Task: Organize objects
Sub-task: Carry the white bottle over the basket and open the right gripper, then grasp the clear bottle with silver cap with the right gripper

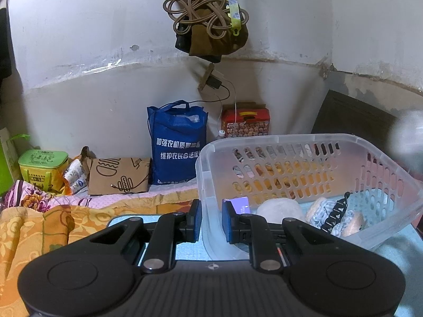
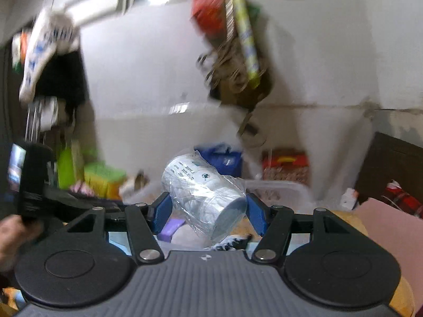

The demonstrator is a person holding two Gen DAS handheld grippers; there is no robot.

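A clear plastic basket (image 1: 343, 142) sits tilted on the bed. My left gripper (image 1: 211, 219) is shut on its near-left rim. Inside lie a white round bundle (image 1: 280, 208), pale knitted items (image 1: 333, 214), a black hair clip (image 1: 335, 211) and a purple card (image 1: 239, 202). My right gripper (image 2: 207, 211) is shut on a white roll wrapped in clear plastic (image 2: 203, 198) and holds it in the air above the basket (image 2: 280, 187). That view is blurred by motion. The roll shows as a blur at the right edge of the left wrist view (image 1: 409, 140).
A blue tote bag (image 1: 177, 142), a brown paper bag (image 1: 119, 175), a green box (image 1: 42, 166) and a red tin (image 1: 246, 121) stand along the wall. Cords and bags (image 1: 208, 18) hang above. An orange floral blanket (image 1: 39, 227) covers the bed at left.
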